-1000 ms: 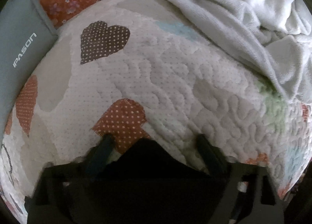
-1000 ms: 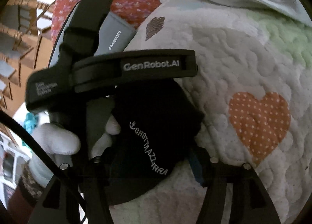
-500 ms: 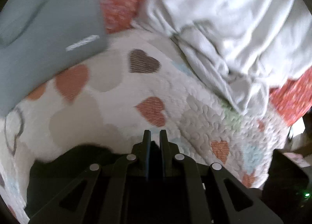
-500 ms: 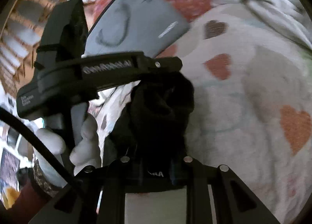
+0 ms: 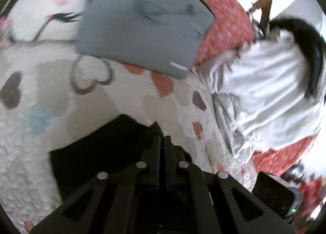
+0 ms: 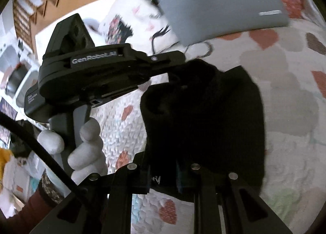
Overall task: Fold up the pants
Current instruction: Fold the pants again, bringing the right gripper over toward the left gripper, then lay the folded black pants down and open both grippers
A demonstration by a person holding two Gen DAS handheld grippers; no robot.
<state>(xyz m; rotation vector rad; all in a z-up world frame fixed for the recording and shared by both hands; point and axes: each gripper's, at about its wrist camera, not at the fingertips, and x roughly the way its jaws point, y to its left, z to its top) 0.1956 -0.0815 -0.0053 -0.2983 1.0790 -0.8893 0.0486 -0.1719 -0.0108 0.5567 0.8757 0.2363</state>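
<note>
Two grippers pinch one pair of black pants (image 6: pixel 214 116) above the heart quilt (image 5: pixel 40 152). From the left, the left gripper (image 5: pixel 162 142) is clamped on an edge; the right gripper (image 6: pixel 163 173) is clamped on the printed hem. Either thin bite could slip, dropping the cloth crumpled. One grey case (image 5: pixel 142 30) and one white blanket (image 5: pixel 264 95) lie beyond the pants.
</note>
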